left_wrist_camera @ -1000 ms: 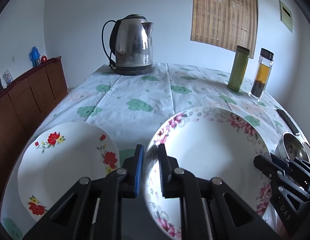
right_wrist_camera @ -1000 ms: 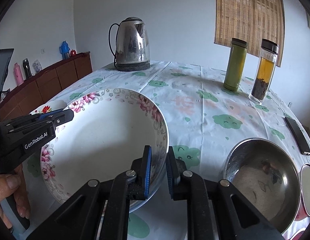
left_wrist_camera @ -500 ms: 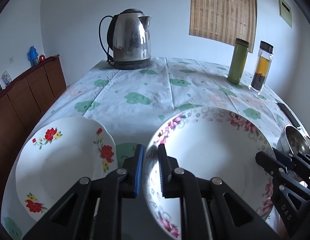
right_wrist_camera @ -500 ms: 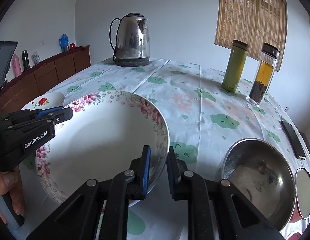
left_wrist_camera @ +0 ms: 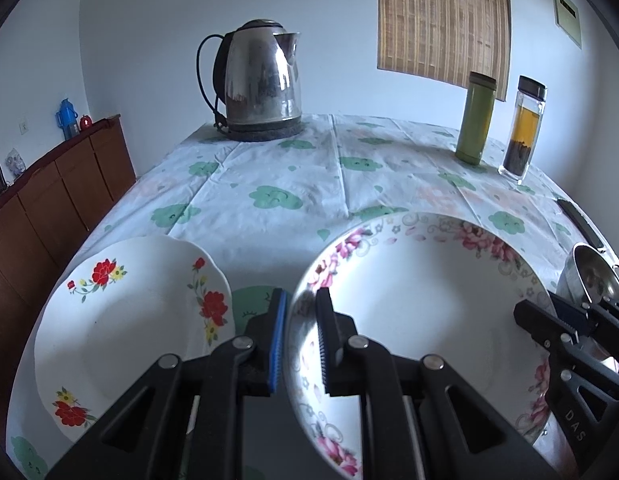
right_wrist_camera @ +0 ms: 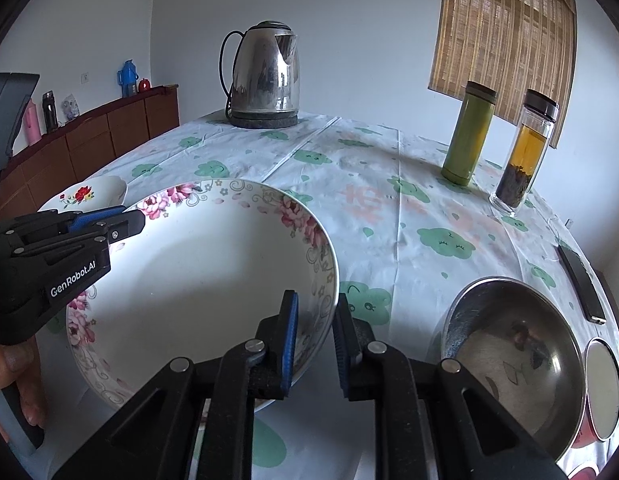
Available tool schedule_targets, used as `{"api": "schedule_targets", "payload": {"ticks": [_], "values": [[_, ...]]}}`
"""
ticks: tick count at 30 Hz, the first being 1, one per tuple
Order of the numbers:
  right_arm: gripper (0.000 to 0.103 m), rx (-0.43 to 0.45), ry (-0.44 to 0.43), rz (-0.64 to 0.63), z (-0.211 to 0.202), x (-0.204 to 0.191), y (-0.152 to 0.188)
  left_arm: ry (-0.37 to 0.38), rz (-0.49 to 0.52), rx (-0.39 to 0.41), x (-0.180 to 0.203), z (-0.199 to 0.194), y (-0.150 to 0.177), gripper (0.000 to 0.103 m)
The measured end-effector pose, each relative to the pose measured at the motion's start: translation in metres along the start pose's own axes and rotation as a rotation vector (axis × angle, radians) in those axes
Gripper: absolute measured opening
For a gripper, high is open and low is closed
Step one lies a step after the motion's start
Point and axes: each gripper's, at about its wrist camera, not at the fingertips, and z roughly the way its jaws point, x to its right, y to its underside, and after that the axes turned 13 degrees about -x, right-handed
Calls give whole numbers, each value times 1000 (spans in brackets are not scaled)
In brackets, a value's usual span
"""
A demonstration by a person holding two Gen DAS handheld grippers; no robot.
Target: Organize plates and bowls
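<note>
**big floral bowl held on both sides, ready to be moved**

furthest left lies the red-flower plate (left_wrist_camera: 121, 332), flat on the tablecloth (left_wrist_camera: 269, 184) near the table's edge. just right of it, the left gripper (left_wrist_camera: 301, 338) has its two fingers closed over the left rim of the pink-flower bowl (left_wrist_camera: 421, 300), one pad outside the wall and one inside. the bowl sits near the front of the table, between the plate and the steel bowl (right_wrist_camera: 509, 360). whether it is lifted clear of the cloth or only resting on it cannot be told.

on the bowl's far side, the right gripper (right_wrist_camera: 315, 340) pinches the right rim the same way, blue pad inside, black pad outside. further right stands the steel bowl, apart from the gripped one, with a round lid (right_wrist_camera: 603, 388) at the frame's edge.

the step in hand looks like a two-handed carry of the large bowl. the next move probably calls for both grips to rise and travel together, level, so the rim does not slip or twist. a likely target is the plate on the left or the steel bowl on the right; which one is not evident.
</note>
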Motion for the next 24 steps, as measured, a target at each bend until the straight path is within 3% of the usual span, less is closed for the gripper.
{"api": "schedule_targets", "payload": {"ticks": [24], "values": [[22,4,0,-7,-2,-1,0,-8,12,7,3,-1,0,12]]}}
